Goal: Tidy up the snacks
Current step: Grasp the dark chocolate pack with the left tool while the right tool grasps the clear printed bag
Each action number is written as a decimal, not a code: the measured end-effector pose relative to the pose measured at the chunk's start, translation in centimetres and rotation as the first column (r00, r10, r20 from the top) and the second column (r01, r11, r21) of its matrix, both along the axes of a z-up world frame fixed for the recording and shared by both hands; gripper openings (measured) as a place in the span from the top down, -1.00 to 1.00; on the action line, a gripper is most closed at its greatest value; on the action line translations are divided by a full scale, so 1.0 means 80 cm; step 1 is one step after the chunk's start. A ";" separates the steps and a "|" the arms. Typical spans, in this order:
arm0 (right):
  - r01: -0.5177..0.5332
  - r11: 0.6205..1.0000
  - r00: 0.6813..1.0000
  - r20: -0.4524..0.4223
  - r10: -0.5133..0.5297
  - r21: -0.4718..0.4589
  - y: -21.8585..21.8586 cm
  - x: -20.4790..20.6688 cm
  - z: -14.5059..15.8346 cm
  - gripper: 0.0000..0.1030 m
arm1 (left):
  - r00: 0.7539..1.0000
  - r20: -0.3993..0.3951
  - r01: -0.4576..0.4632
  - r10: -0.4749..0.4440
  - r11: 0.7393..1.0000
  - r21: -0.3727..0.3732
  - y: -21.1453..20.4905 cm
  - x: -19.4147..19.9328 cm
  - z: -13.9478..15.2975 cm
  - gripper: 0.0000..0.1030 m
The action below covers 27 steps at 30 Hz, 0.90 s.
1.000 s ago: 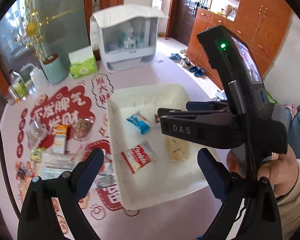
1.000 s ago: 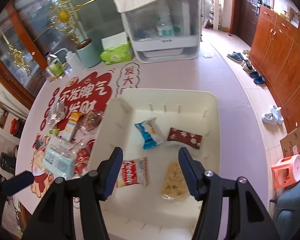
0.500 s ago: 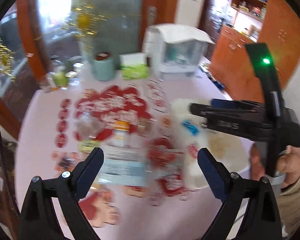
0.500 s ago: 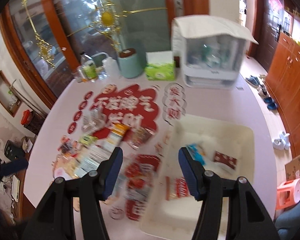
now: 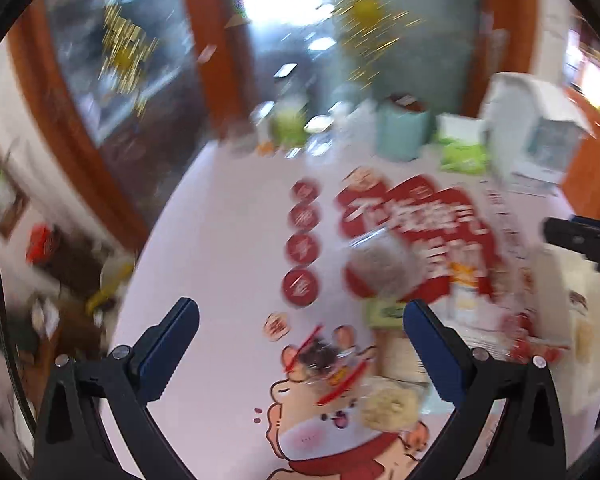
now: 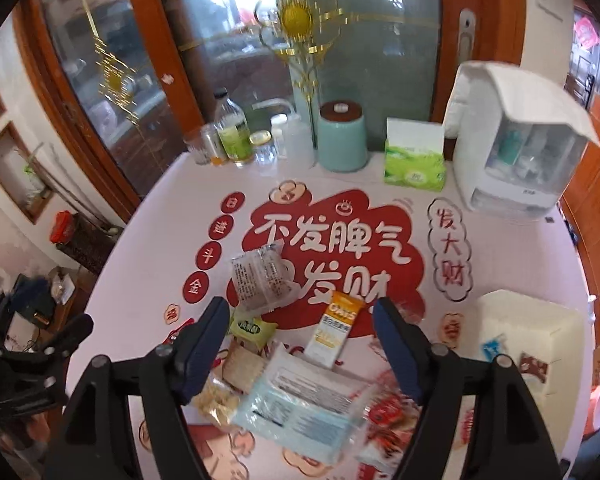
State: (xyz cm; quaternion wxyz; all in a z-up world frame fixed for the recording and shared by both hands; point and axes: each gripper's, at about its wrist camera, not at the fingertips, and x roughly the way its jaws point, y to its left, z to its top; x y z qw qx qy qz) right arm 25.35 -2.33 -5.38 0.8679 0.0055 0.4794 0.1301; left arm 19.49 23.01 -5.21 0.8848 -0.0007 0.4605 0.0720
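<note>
Your left gripper (image 5: 300, 336) has just widened further and holds nothing, hovering over the blurred pile's left edge; your right gripper (image 6: 298, 336) has just been opening too, empty above the blue-white packet (image 6: 300, 404). Overlapping snacks could snag, so you might drag two along. The orange bar (image 6: 336, 328) reads "OATS"; the white bin (image 6: 540, 340) waits at right.

One white bin (image 6: 528, 320); one tissue pack (image 6: 414, 162); one teal canister (image 6: 342, 136).
</note>
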 end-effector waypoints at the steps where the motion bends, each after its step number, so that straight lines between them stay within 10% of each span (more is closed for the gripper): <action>1: -0.006 1.000 1.000 -0.015 0.006 -0.005 0.010 0.008 -0.011 -0.46 | 0.998 -0.026 -0.052 0.051 0.999 -0.014 0.016 0.009 -0.023 -0.98; 12: -0.199 0.973 0.979 -0.074 0.191 -0.116 0.086 0.095 -0.111 -0.73 | 0.913 -0.190 -0.380 0.360 0.921 -0.084 0.039 0.030 -0.178 -0.97; 27: -0.327 0.930 0.935 -0.199 0.293 -0.166 0.151 0.138 -0.245 -0.83 | 0.839 -0.299 -0.487 0.455 0.873 -0.037 0.014 0.051 -0.258 -0.97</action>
